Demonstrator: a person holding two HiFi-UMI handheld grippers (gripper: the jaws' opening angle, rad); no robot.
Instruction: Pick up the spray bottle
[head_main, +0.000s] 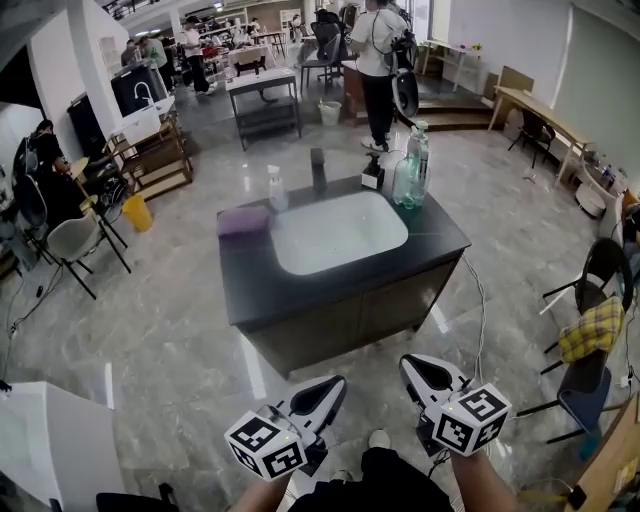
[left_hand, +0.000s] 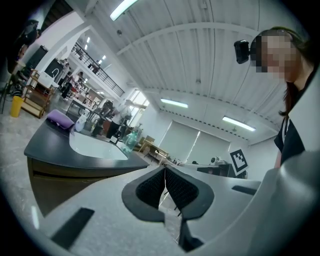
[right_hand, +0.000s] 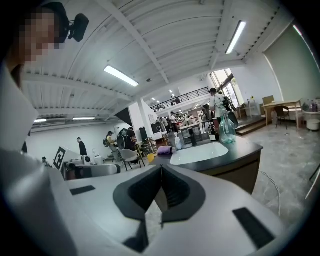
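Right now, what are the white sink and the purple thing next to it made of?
The sink looks like glazed ceramic or something similar: it is smooth, white and faintly glossy. The purple thing looks soft, probably cloth or sponge: it is matte with rounded edges, but too small to tell which.

This is a large open lab or workshop hall. A freestanding dark counter (head_main: 440, 245) with a white basin (head_main: 335, 232) stands mid-floor on polished grey tiles (head_main: 150, 320). Workbenches (head_main: 262, 95) and standing people (head_main: 378, 60) fill the far end, chairs (head_main: 75, 240) sit at the left, and strip lights (right_hand: 122, 76) line the ribbed ceiling.
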